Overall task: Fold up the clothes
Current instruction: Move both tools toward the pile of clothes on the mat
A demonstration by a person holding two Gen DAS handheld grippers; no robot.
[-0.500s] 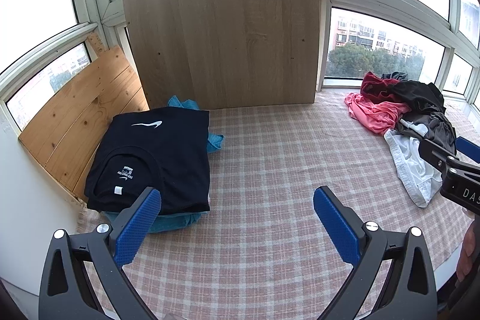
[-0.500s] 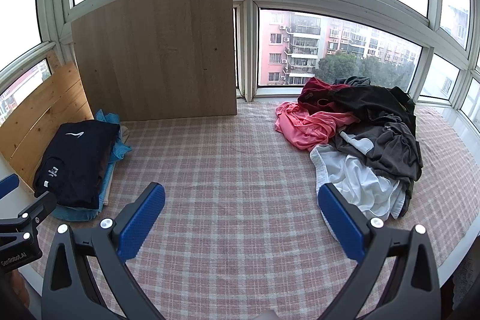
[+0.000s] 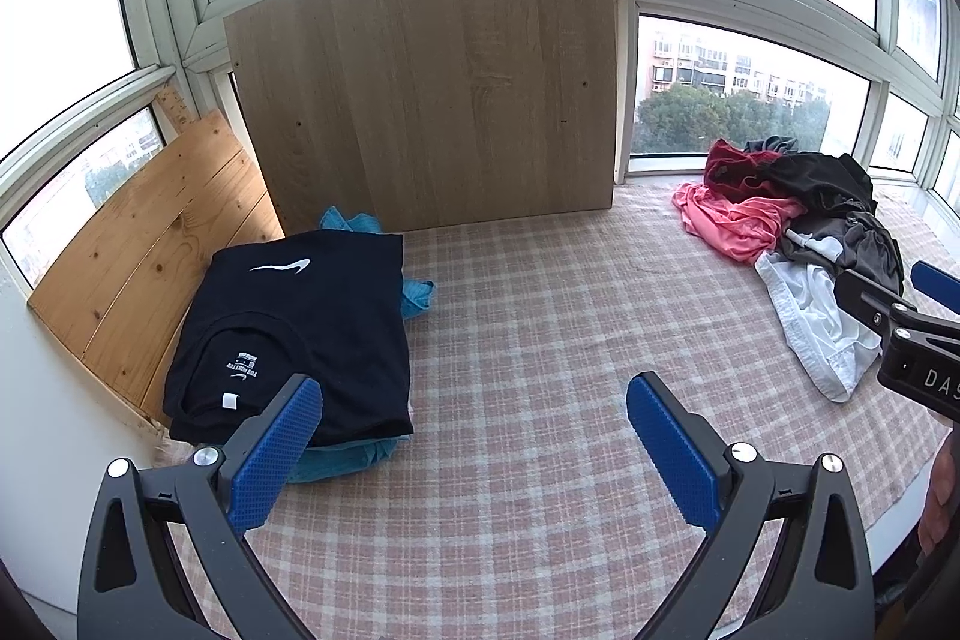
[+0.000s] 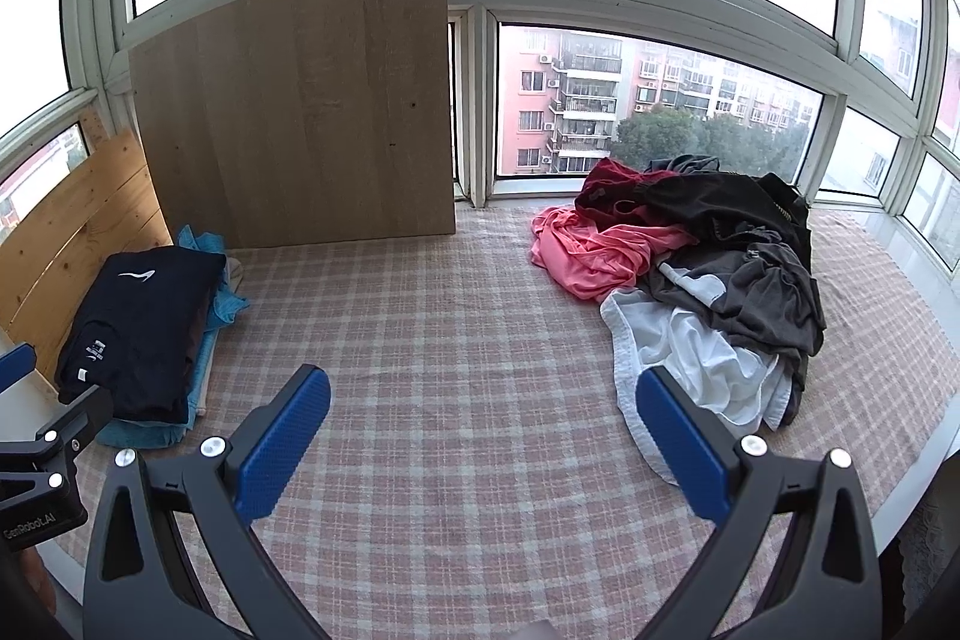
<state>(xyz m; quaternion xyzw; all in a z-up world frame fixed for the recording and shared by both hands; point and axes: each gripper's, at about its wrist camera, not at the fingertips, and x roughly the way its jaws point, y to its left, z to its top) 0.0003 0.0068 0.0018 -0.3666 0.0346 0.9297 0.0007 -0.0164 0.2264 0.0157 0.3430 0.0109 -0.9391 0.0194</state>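
A folded black T-shirt [image 3: 300, 328] with a white swoosh lies on top of a folded teal garment [image 3: 354, 460] at the left of the checked cloth; it also shows in the right wrist view [image 4: 144, 328]. A loose heap of unfolded clothes [image 4: 708, 280], pink, dark red, black, grey and white, lies at the right; it also shows in the left wrist view [image 3: 804, 256]. My left gripper [image 3: 474, 436] is open and empty, above the cloth just right of the folded stack. My right gripper [image 4: 483, 430] is open and empty, above the cloth left of the heap.
A checked pink cloth [image 4: 456, 340] covers the surface. A tall wooden board [image 3: 432, 100] leans against the window at the back, and a pine plank panel [image 3: 150, 244] stands along the left. Windows surround the area. The surface's front edge [image 4: 936, 454] curves at the right.
Both grippers have shifted very slightly; the view is almost the same. Nothing was taken hold of or let go.
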